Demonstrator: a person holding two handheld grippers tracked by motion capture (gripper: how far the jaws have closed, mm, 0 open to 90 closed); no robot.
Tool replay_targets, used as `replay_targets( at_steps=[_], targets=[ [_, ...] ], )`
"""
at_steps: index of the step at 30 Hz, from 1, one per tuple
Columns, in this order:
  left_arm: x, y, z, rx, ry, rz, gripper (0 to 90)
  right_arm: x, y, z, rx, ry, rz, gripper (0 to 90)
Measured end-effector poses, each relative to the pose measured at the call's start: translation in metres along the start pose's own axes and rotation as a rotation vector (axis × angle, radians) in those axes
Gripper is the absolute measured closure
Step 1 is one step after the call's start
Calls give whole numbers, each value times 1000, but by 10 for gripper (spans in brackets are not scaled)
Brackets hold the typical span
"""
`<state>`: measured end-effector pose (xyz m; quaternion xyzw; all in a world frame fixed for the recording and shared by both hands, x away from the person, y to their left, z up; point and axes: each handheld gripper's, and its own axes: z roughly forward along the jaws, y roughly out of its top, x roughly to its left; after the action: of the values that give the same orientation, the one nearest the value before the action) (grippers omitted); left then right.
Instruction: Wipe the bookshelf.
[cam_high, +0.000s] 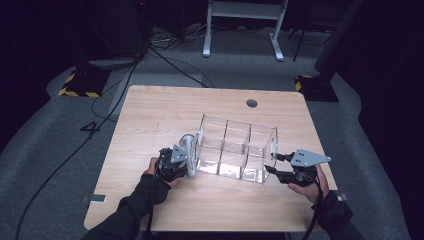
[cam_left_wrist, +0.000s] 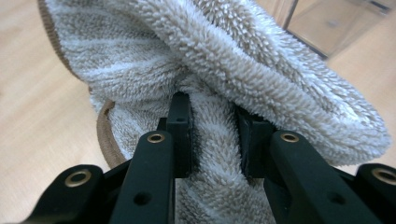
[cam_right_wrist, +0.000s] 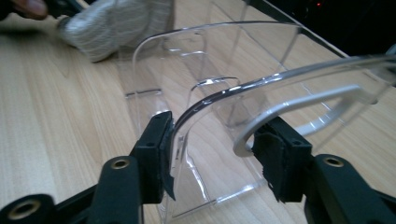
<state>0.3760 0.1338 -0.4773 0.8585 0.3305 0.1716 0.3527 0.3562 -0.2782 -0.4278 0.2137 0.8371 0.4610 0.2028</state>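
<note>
My left gripper (cam_left_wrist: 212, 140) clamped tight on beige terry sock (cam_left_wrist: 224, 79), pile bunched between pads. Sock (cam_high: 188, 150) sits at 9 o'clock end of clear three-compartment organizer (cam_high: 235, 150), touching its end wall, near centre of wooden table (cam_high: 165, 110). My right gripper (cam_right_wrist: 212, 154) at organizer's 3 o'clock end, jaws half spread, straddling curved end wall (cam_right_wrist: 261, 93); left pad touches wall edge, right pad against it. Firm grip: cannot tell.
</note>
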Motion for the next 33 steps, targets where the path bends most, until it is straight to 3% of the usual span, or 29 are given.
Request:
replay_targets(
  at_steps=[3, 4, 6, 11, 15, 16, 17, 19, 21, 22, 25, 26, 27, 33],
  targets=[
    [7, 7, 9, -11, 8, -5, 714, -1, -2, -2, -2, 15, 8, 455],
    [12, 11, 15, -20, 4, -28, 715, -1, -2, -2, -3, 16, 12, 451],
    [15, 13, 17, -22, 8, -24, 716, -2, -3, -3, -5, 23, 13, 444],
    [13, 12, 11, -43, 17, -12, 722, -3, -4, -6, -6, 52, 21, 431],
    [6, 14, -27, -127, -14, -18, 722, -4, -3, -10, -11, 54, 27, 404],
    [6, 14, -27, -127, -14, -18, 722, -4, -3, -10, -11, 54, 27, 404],
    [-1, 15, -42, -169, -12, -6, 722, -4, -4, -11, -7, 71, 22, 423],
    [-5, 16, -48, -188, -30, -1, 722, -3, -4, -11, 2, 70, 12, 427],
    [-24, 21, -57, -213, -69, 52, 722, -3, -3, -11, 12, 71, 6, 441],
    [-24, 21, -57, -213, -69, 52, 722, -2, -3, -12, 13, 61, 1, 458],
    [-38, 27, -51, -215, -95, 90, 721, -2, -4, -12, 9, 54, -2, 480],
    [-39, 30, -41, -213, -115, 92, 720, -2, -5, -12, 4, 56, 6, 482],
    [-39, 30, -41, -213, -115, 92, 720, -2, -5, -12, 4, 56, 6, 482],
    [-31, 34, 3, -147, -167, 76, 721, -1, -5, -11, -4, 54, 8, 481]
  ],
)
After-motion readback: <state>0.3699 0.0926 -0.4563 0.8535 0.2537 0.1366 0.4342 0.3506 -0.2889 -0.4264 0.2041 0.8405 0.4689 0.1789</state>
